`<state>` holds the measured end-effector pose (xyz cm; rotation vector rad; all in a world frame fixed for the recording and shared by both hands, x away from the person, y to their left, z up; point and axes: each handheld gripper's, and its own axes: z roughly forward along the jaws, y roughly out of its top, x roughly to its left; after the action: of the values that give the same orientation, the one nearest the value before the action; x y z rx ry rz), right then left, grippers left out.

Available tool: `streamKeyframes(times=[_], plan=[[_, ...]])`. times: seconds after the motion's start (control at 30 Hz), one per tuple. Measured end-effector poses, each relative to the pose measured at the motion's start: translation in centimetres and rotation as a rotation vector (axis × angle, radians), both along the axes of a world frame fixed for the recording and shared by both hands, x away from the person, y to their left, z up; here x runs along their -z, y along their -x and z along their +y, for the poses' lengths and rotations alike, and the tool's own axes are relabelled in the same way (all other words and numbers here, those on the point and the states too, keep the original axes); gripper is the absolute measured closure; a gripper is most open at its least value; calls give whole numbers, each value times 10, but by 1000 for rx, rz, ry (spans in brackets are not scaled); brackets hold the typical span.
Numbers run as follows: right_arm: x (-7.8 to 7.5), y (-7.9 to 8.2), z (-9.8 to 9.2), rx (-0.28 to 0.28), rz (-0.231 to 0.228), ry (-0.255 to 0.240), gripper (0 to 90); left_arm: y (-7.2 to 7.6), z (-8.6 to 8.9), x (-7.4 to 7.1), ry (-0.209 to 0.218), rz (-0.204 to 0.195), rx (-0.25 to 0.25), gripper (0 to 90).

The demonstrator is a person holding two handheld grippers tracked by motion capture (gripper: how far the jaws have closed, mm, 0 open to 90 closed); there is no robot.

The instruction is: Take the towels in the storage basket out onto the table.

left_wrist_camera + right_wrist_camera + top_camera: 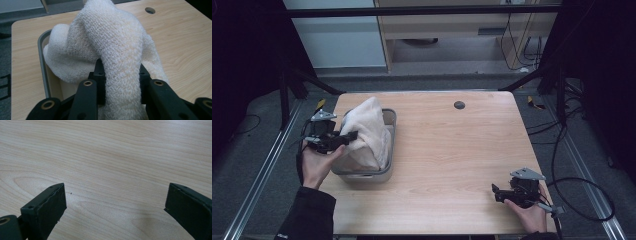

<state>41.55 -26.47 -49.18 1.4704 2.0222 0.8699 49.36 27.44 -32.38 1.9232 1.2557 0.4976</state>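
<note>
The left tool [353,135] grips the towel [369,131], lifted half out of the bin [389,116]. The right tool [495,192] is open, empty, near the worktop [452,150].

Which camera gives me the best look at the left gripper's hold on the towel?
The left gripper view: the left gripper is shut on a thick fold of the towel. The high view shows the grip small, from above; the right gripper view shows bare table.
</note>
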Motion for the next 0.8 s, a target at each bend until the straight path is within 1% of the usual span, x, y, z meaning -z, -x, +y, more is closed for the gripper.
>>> streamKeyframes(times=[0.07, 0.1, 0.17, 0.23, 0.27, 0.37, 0.4, 0.47, 0.5, 0.67, 0.7, 0.77, 0.8], plan=[[0, 0, 0, -1, 0, -1, 34, 1, 0, -2, 1, -6, -1, 701], [0, 0, 0, -1, -1, 0, 34, 2, 0, -6, 1, -15, 2, 701], [0, 0, 0, -1, -1, 1, 34, 4, 1, -10, 3, -24, 2, 701], [0, 0, 0, -1, -1, 0, 35, 4, 1, -12, 7, -28, 2, 702], [0, 0, 0, -1, -2, 3, 35, 6, 1, -17, 8, -37, 3, 702], [0, 0, 0, 0, -2, 1, 34, 7, 2, -20, 9, -45, 4, 702], [0, 0, 0, 1, -1, 1, 35, 8, 2, -25, 10, -52, 7, 701], [0, 0, 0, 0, -2, 1, 35, 9, 2, -27, 12, -55, 8, 701], [0, 0, 0, 1, -2, 2, 34, 10, 2, -32, 11, -64, 10, 701], [0, 0, 0, 3, -2, 5, 34, 14, 3, -41, 7, -78, 11, 701], [0, 0, 0, 3, -2, 5, 34, 14, 3, -41, 7, -78, 11, 701], [0, 0, 0, 4, -2, 4, 35, 15, 4, -46, 8, -87, 9, 701], [0, 0, 0, 5, -1, 0, 34, 15, 4, -46, 8, -87, 9, 701]])
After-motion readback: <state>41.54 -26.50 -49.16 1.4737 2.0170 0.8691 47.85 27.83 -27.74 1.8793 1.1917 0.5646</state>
